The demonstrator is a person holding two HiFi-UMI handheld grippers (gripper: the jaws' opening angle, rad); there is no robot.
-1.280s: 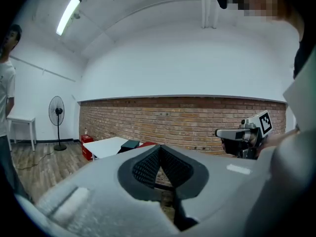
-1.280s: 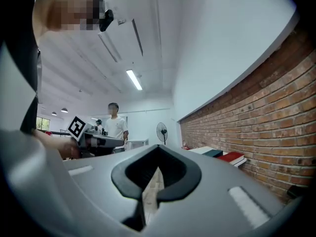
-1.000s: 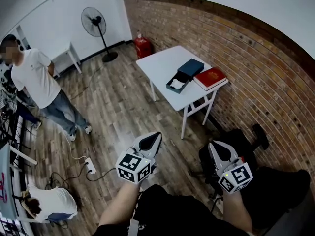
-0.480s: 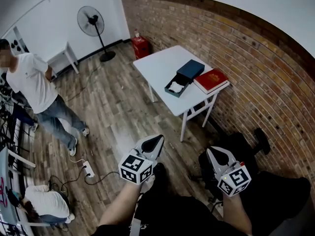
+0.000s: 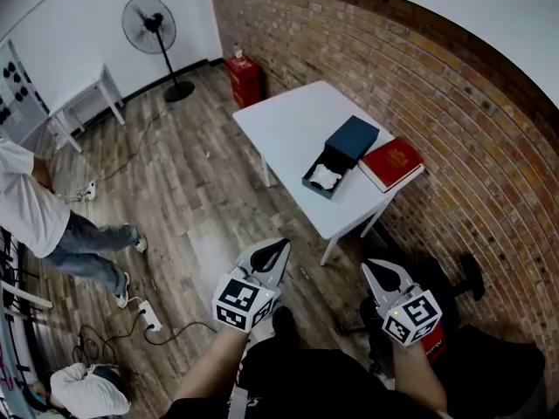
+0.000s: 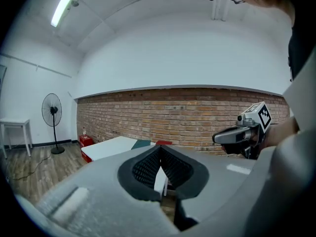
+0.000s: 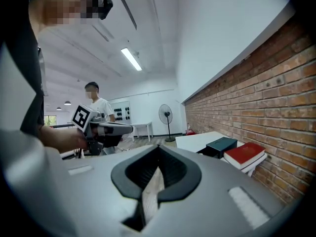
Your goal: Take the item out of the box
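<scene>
A dark teal box (image 5: 327,177) lies open on the white table (image 5: 288,125), with a white item (image 5: 324,176) inside it. Its lid (image 5: 353,137) rests just behind it, and a red book (image 5: 392,162) lies to the right. Both grippers hang over the wooden floor, well short of the table. My left gripper (image 5: 278,248) is shut and empty, as is my right gripper (image 5: 374,270). The right gripper view shows the box (image 7: 221,144) and book (image 7: 245,153) far ahead on the right. In the left gripper view the table (image 6: 113,146) is distant beyond the shut jaws.
A brick wall (image 5: 454,103) runs behind the table. A standing fan (image 5: 148,24) and a red canister (image 5: 244,77) stand at the far end. A person (image 5: 35,216) stands at the left. A power strip (image 5: 148,314) with cables lies on the floor. A black chair (image 5: 450,273) sits by my right gripper.
The head view has swung: the table and box now sit lower and nearer, and the standing person has slid to the left edge. Both grippers keep about the same place, still shut.
</scene>
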